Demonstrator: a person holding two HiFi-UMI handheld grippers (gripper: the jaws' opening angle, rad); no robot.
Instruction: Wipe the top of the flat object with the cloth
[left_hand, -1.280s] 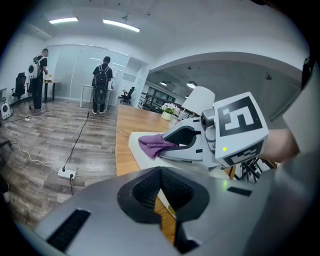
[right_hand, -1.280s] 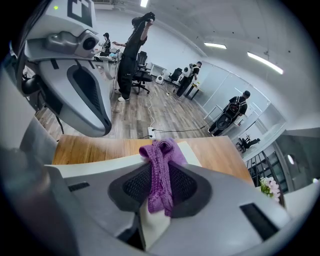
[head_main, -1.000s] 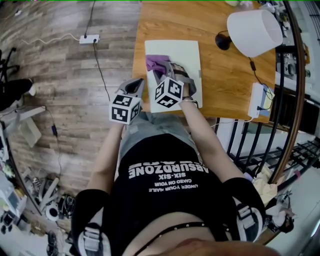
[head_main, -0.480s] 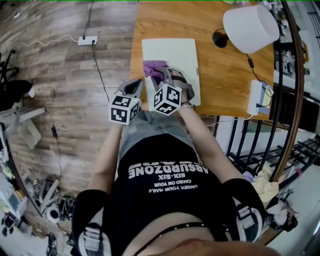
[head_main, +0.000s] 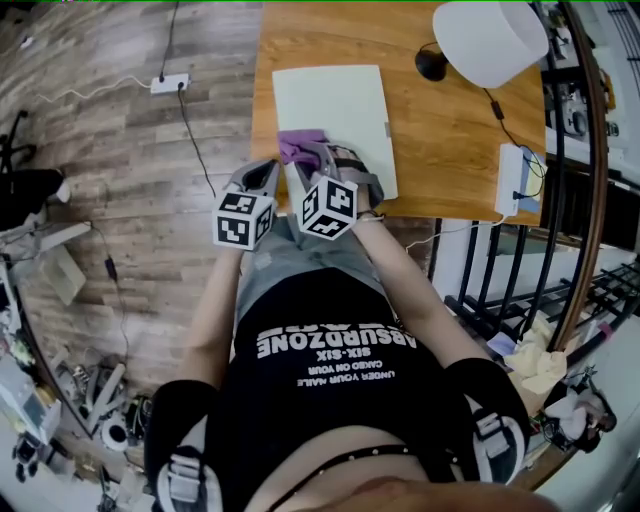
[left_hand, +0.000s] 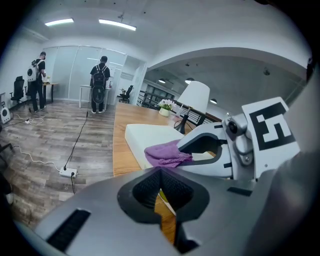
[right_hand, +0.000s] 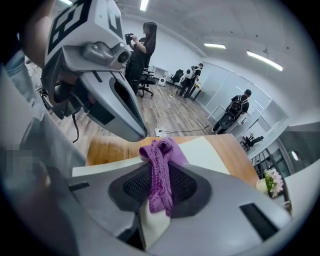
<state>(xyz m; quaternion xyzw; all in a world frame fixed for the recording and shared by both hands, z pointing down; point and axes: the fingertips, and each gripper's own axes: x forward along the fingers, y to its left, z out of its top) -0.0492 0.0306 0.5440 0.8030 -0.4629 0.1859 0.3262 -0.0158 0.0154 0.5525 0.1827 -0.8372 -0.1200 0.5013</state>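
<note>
A pale, flat rectangular pad (head_main: 330, 105) lies on the wooden table (head_main: 450, 120). A purple cloth (head_main: 300, 145) rests on the pad's near left part. My right gripper (head_main: 312, 160) is shut on it. In the right gripper view the cloth (right_hand: 160, 165) bunches between the jaws, over the pad (right_hand: 205, 150). My left gripper (head_main: 262, 176) hovers at the table's near left edge, beside the pad, shut on nothing. From the left gripper view (left_hand: 160, 187), the cloth (left_hand: 167, 154) and the right gripper (left_hand: 210, 150) sit just ahead on the pad (left_hand: 145, 135).
A white lamp (head_main: 490, 40) stands at the table's far right, its dark base (head_main: 432, 62) beside the pad. A white box (head_main: 518, 180) lies near the right edge. A power strip (head_main: 168, 83) with a cable is on the floor. A railing runs along the right.
My right gripper has dragged the purple cloth along the pad toward its near edge. The left gripper has stayed beside it, still shut.
</note>
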